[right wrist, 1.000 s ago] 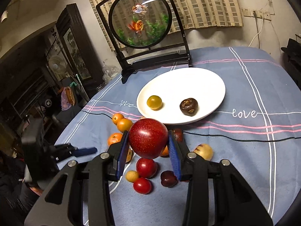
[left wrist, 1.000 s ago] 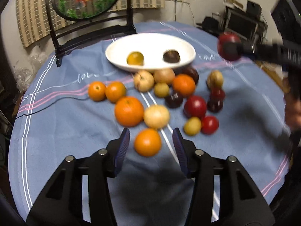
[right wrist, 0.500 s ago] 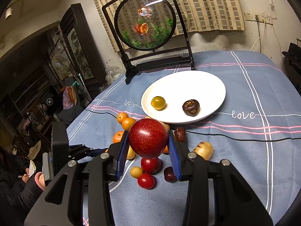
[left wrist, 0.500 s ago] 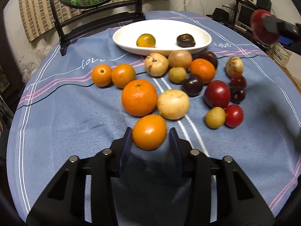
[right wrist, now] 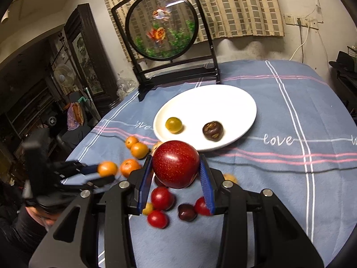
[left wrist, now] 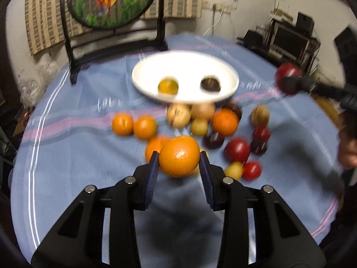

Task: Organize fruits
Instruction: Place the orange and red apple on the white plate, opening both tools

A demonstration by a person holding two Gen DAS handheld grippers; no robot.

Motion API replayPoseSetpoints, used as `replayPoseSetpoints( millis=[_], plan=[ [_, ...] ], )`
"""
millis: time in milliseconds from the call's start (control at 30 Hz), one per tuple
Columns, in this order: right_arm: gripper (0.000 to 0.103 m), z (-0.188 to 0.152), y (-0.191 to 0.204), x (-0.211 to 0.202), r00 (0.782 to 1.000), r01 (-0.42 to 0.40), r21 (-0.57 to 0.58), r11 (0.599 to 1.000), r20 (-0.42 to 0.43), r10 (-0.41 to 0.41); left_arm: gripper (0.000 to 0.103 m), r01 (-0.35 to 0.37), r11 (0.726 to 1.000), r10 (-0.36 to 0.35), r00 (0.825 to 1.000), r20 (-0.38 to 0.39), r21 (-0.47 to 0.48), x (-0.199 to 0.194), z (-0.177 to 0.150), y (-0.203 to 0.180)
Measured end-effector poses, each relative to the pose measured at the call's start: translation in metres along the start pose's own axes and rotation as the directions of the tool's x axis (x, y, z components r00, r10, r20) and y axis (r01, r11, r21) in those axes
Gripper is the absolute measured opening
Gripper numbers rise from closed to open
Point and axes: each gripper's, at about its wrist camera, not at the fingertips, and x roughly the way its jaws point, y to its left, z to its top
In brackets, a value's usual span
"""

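My left gripper [left wrist: 179, 159] is shut on an orange [left wrist: 179, 155] and holds it above the blue tablecloth; it also shows in the right wrist view [right wrist: 107, 168]. My right gripper [right wrist: 176, 174] is shut on a large red plum [right wrist: 175, 164], held in the air near the white plate [right wrist: 234, 102]; this plum shows at the right in the left wrist view [left wrist: 287, 80]. The plate [left wrist: 185, 67] holds a small yellow-green fruit [right wrist: 173, 124] and a dark brown fruit [right wrist: 212, 130]. Several oranges, pale fruits and red and dark plums lie on the cloth below the plate.
A round fish-painting screen on a black stand [right wrist: 162, 25] stands at the table's back edge behind the plate. The round table has a blue striped cloth [right wrist: 290, 156]. Dark furniture and clutter surround the table.
My left gripper has closed on the orange and lifted it off the cloth. My right gripper still holds the red plum and has shifted slightly closer to the plate.
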Motion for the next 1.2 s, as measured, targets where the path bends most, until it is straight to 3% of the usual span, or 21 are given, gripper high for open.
replayPoseSetpoints(
  millis=[200,333,400,633,767,800,833,867,900,1000,1033,1067,1200],
  plan=[
    [0.041,0.033,-0.015,0.032,0.999,0.031,-0.003,1.000,0.021,-0.031,0.037,0.033,0.999,-0.030,0.998,0.056,-0.039,0.018,0.076,0.012],
    [0.041,0.048,-0.014,0.076,0.998,0.045,-0.042,0.998,-0.034,-0.047,0.037,0.063,0.993,-0.063,0.998,0.003,-0.097,0.073,0.127,0.030],
    [0.041,0.050,-0.011,0.098,0.995,0.047,-0.067,0.997,-0.081,-0.052,0.037,0.040,0.994,-0.045,0.998,-0.045,-0.104,0.104,0.145,0.038],
    [0.041,0.049,-0.008,0.144,0.972,0.045,-0.117,0.992,-0.222,-0.070,0.037,-0.017,0.993,-0.005,0.983,-0.182,-0.119,0.175,0.153,0.046],
    [0.045,0.049,-0.006,0.154,0.965,0.047,-0.146,0.988,-0.250,-0.083,0.038,-0.029,0.991,0.002,0.979,-0.206,-0.129,0.191,0.152,0.053],
    [0.045,0.049,-0.004,0.155,0.963,0.051,-0.157,0.986,-0.253,-0.090,0.038,-0.033,0.990,0.004,0.978,-0.207,-0.134,0.191,0.151,0.053],
    [0.045,0.049,-0.004,0.155,0.963,0.052,-0.162,0.985,-0.252,-0.092,0.047,-0.038,0.989,0.007,0.977,-0.213,-0.141,0.190,0.151,0.054],
    [0.045,0.049,-0.003,0.153,0.964,0.050,-0.164,0.985,-0.251,-0.091,0.071,-0.041,0.989,0.010,0.978,-0.208,-0.145,0.186,0.151,0.054],
    [0.045,0.051,-0.003,0.151,0.965,0.048,-0.164,0.985,-0.249,-0.088,0.076,-0.051,0.988,0.024,0.983,-0.181,-0.147,0.178,0.151,0.054],
    [0.045,0.055,-0.001,0.126,0.977,0.042,-0.156,0.987,-0.199,-0.073,0.080,-0.087,0.990,0.078,0.994,-0.082,-0.110,0.139,0.150,0.048],
    [0.045,0.056,-0.001,0.113,0.983,0.044,-0.153,0.987,-0.169,-0.070,0.086,-0.098,0.990,0.093,0.995,-0.045,-0.102,0.119,0.147,0.045],
    [0.045,0.056,-0.003,0.100,0.987,0.055,-0.147,0.988,-0.139,-0.076,0.094,-0.111,0.989,0.111,0.994,-0.012,-0.101,0.104,0.143,0.042],
    [0.045,0.043,-0.018,0.063,0.993,0.086,-0.103,0.991,-0.075,-0.094,0.100,-0.118,0.988,0.126,0.989,0.080,-0.100,0.046,0.106,0.025]
  ],
)
